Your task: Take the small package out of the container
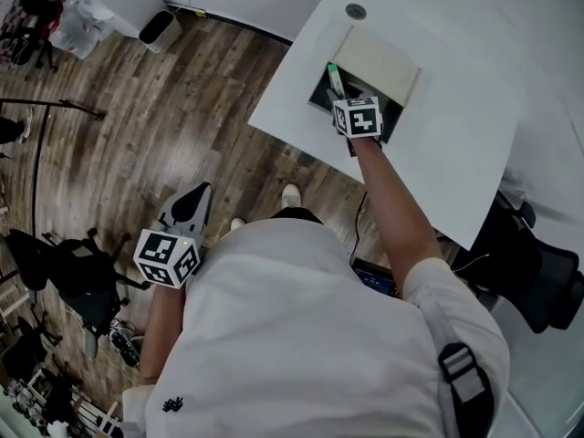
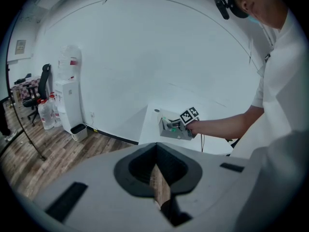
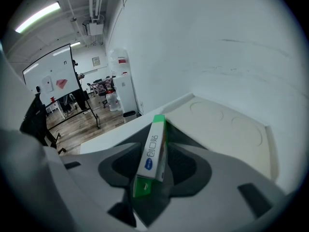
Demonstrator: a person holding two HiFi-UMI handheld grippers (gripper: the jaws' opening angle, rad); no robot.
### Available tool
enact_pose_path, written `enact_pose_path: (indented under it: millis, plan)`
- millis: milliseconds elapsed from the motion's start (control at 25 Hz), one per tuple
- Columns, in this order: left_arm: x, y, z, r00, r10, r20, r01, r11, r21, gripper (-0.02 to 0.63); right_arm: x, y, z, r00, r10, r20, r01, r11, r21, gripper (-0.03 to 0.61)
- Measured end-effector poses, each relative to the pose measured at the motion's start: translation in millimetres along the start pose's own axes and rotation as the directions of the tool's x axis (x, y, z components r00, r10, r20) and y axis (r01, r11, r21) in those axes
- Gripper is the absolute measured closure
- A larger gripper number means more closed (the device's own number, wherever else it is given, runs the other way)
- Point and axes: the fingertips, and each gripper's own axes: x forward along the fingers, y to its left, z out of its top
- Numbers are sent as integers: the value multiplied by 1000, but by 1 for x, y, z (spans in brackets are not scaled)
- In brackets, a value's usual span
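The small package [image 3: 153, 153], a slim white box with green ends, stands on edge between the jaws of my right gripper [image 3: 161, 166]. A dark gap shows along its right side, so the jaws are open around it. In the head view the right gripper [image 1: 340, 91] reaches into the dark container [image 1: 392, 117] on the white table [image 1: 456, 144], and the package's green tip [image 1: 334, 69] pokes out past it. The container's beige lid [image 1: 379, 62] lies open behind. My left gripper [image 1: 187, 206] hangs low by the person's side, shut and empty.
A round grommet [image 1: 356, 11] sits in the table beyond the container. A black office chair [image 1: 534, 272] stands at the right. A white bin [image 1: 160, 29] stands by the wall. Stands and dark gear [image 1: 73, 272] crowd the wood floor at the left.
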Motion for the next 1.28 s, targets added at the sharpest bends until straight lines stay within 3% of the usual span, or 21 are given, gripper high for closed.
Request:
enact_pose_path:
  millis: [360,1280]
  plan:
    - [-5,4,2,1000,22,14,-22,1000,-3,606,6,-3,-8,999,-21,-33,20,1000,-21,479]
    - [-33,17,-4,996,-57,67,55,998,32,607,-62,13,24,994,-96,48,99,994,-44,486]
